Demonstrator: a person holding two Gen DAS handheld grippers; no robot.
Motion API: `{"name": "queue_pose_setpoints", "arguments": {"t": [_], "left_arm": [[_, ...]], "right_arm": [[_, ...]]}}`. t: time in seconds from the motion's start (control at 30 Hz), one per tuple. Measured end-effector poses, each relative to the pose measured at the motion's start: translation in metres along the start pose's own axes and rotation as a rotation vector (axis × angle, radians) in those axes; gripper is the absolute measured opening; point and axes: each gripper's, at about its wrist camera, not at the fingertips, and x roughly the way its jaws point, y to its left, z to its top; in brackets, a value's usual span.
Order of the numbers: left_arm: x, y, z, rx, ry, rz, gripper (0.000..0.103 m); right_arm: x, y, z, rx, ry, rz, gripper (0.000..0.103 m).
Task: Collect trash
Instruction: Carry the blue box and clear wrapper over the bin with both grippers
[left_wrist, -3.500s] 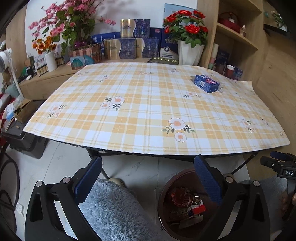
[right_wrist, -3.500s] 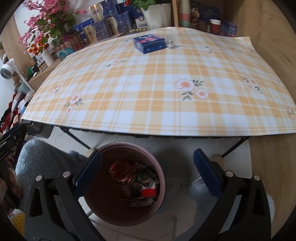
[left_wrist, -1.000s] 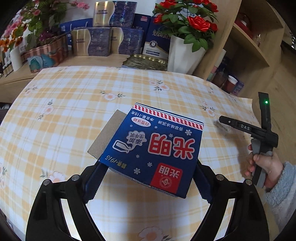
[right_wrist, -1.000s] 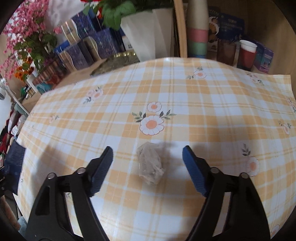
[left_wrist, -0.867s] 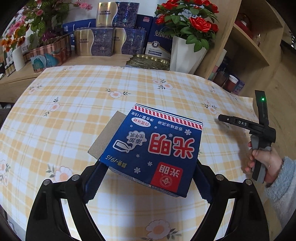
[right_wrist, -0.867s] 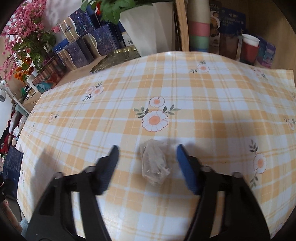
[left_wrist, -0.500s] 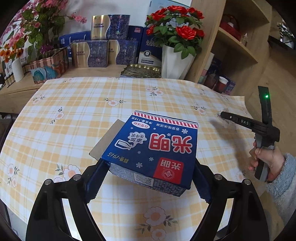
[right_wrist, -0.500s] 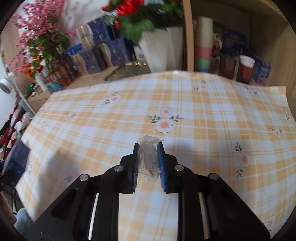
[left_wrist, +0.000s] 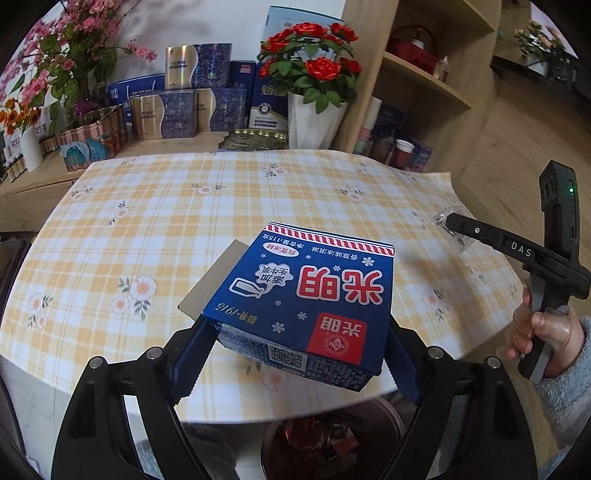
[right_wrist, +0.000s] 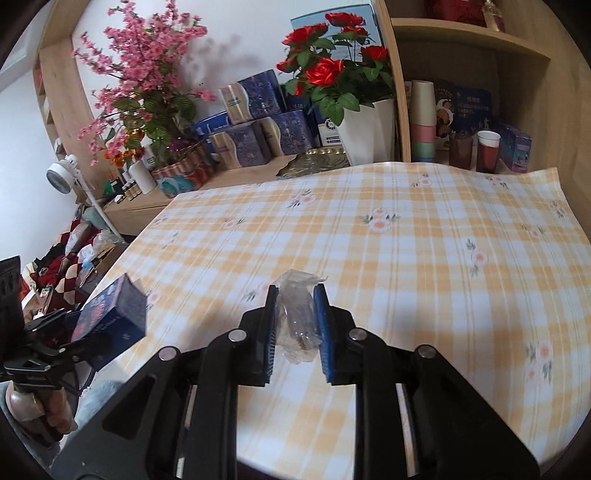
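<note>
My left gripper (left_wrist: 291, 354) is shut on a blue and red milk carton box (left_wrist: 306, 295) and holds it above the near edge of the checked table (left_wrist: 147, 229). The box also shows at the left of the right wrist view (right_wrist: 110, 314). My right gripper (right_wrist: 297, 325) is shut on a crumpled clear plastic wrapper (right_wrist: 295, 317), lifted above the table; it shows small in the left wrist view (left_wrist: 448, 229). A brown trash bin (left_wrist: 332, 443) with wrappers inside stands on the floor below the left gripper.
Gift boxes (left_wrist: 177, 110), a white vase of red roses (left_wrist: 314, 92) and pink flowers (right_wrist: 140, 85) line the shelf behind the table. Cups (right_wrist: 487, 147) stand in the wooden shelf unit at the right. A grey fluffy sleeve (left_wrist: 565, 391) is at the right.
My right gripper closed on the plastic wrapper and lifted it off the table. My left gripper drew back with the box toward the table's near edge, over the bin.
</note>
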Motion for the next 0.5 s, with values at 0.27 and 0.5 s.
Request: {"name": "queue_pose_setpoints", "arguments": {"t": [0.27,0.5], "left_arm": [[-0.029,-0.015,-0.061,0.009,0.05,-0.04,0.078],[-0.028,-0.022,-0.094,0.032,0.104,-0.063,0.077]], "right_arm": [[-0.039,0.037,-0.09,0.022,0.082,0.034,0.023],[-0.021,0.055,-0.171,0.031,0.268,0.041,0.023]]}}
